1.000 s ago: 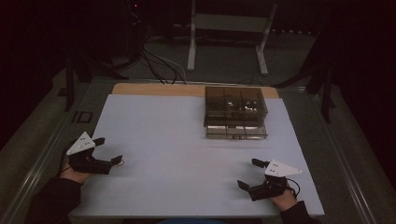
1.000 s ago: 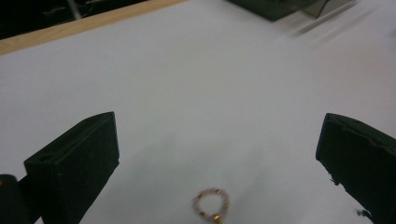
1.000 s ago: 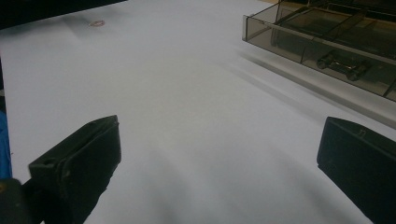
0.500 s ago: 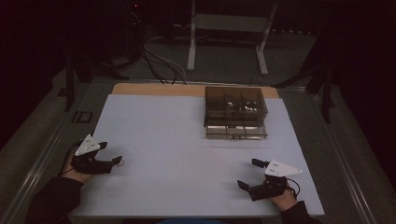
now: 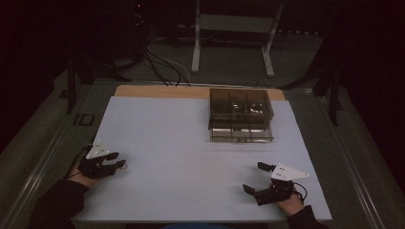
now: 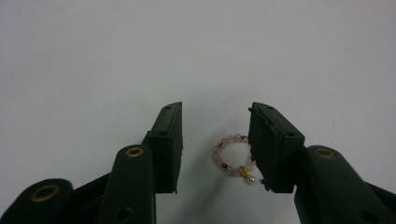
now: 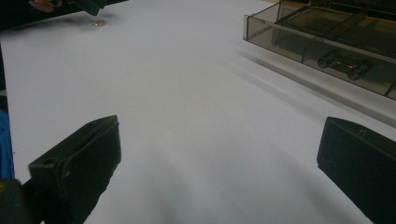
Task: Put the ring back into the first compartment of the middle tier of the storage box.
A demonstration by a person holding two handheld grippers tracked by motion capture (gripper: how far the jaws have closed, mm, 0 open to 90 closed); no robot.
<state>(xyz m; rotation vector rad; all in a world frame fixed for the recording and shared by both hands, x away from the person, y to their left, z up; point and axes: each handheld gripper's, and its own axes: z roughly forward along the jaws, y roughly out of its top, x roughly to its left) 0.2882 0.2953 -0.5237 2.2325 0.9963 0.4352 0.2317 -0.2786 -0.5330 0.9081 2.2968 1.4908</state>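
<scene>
In the high view, one white table top (image 5: 191,157) lies in a dark room, with a bare wooden strip (image 5: 157,90) along its far edge, cables (image 5: 160,67) on the floor beyond and one metal stand (image 5: 234,33) behind. One smoked clear compartment box (image 5: 241,114) sits on the far right part. One left gripper (image 5: 119,163) rests at the near left edge, one right gripper (image 5: 254,177) at the near right, well apart.

In the left gripper view, one pink bead bracelet (image 6: 232,157) with gold beads and a small pearl drop lies on the white sheet between the jaws, against the right-hand jaw and clear of the other. The jaws have just been closing and are not yet clamped.

In the right gripper view, the jaws stand wide apart over bare sheet; the box lies ahead to the right.
</scene>
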